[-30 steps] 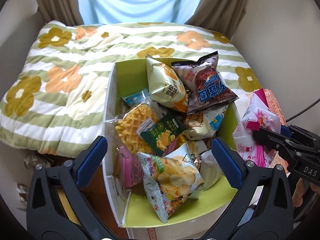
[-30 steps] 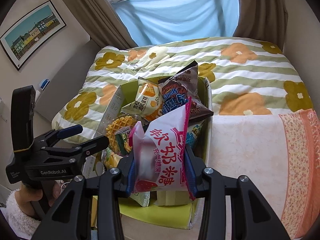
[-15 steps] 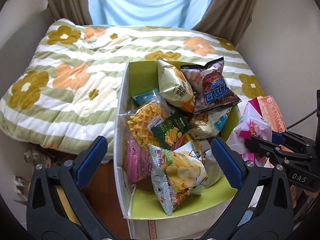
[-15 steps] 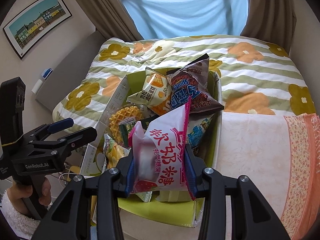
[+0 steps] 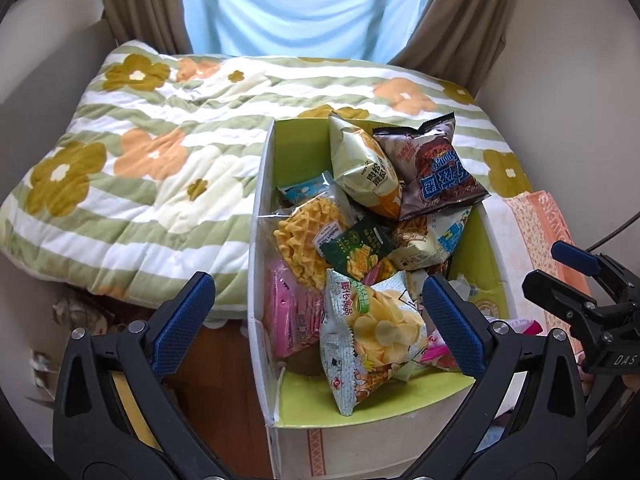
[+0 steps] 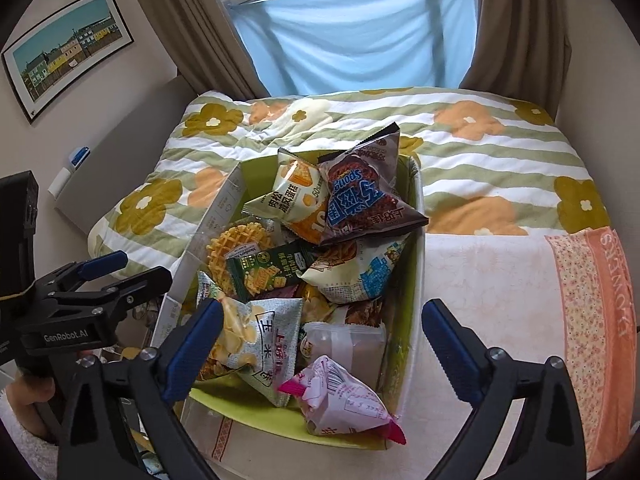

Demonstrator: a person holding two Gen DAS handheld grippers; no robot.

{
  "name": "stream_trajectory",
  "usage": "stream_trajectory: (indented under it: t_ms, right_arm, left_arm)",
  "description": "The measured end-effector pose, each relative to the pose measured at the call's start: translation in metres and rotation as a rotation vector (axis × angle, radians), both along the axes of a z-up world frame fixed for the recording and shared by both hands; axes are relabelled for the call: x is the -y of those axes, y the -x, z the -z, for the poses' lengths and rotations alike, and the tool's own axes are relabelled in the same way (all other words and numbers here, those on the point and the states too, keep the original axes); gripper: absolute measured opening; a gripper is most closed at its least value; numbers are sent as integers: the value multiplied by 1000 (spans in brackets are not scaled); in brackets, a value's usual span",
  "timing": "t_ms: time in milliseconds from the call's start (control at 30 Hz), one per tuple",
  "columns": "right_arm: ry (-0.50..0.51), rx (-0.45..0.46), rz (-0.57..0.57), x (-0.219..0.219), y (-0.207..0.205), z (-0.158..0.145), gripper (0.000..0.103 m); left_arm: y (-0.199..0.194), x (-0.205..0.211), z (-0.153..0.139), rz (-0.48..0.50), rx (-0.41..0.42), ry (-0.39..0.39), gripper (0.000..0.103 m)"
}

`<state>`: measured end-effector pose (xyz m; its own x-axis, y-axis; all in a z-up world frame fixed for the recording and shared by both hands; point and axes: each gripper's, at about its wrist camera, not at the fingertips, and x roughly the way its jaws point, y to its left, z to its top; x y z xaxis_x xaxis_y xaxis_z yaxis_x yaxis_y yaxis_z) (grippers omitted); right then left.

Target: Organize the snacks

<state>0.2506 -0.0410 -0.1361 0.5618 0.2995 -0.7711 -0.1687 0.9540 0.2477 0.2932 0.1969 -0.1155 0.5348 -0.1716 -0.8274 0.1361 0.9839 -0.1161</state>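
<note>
A green-lined cardboard box (image 5: 408, 400) (image 6: 414, 216) on the bed's near edge is heaped with snack packets. A pink-and-white candy bag (image 6: 340, 400) lies at the box's near right corner; only a pink sliver of it (image 5: 524, 326) shows in the left wrist view. My right gripper (image 6: 320, 348) is open and empty just above that bag; it also shows at the right of the left wrist view (image 5: 560, 272). My left gripper (image 5: 316, 316) is open and empty above the box's near left side, over a chips packet (image 5: 372, 332); it also shows in the right wrist view (image 6: 124, 270).
A floral striped quilt (image 5: 152, 168) covers the bed behind and left of the box. A white and orange towel (image 6: 520, 300) lies right of the box. Curtains and a blue sheet (image 6: 360, 32) hang at the window. Wood floor (image 5: 216, 360) and clutter lie below left.
My right gripper opened and let go of the pink candy bag, which now lies in the box's near right corner. Both grippers drew back and rose a little.
</note>
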Motion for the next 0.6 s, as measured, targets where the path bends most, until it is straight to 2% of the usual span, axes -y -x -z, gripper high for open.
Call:
stream_trajectory:
  t_ms: [233,433,600]
  right_arm:
    - [9,64,39,22,25,-22,99]
    - [57,146,81,64,59,-59,99]
    - [87,225,137,103,102,-94,99]
  left_arm:
    - [28,19,-22,3,53,-20,103]
    - [68,54,-55,-4,121,-17,103]
    - [114,83,-78,-5,193,-4,103]
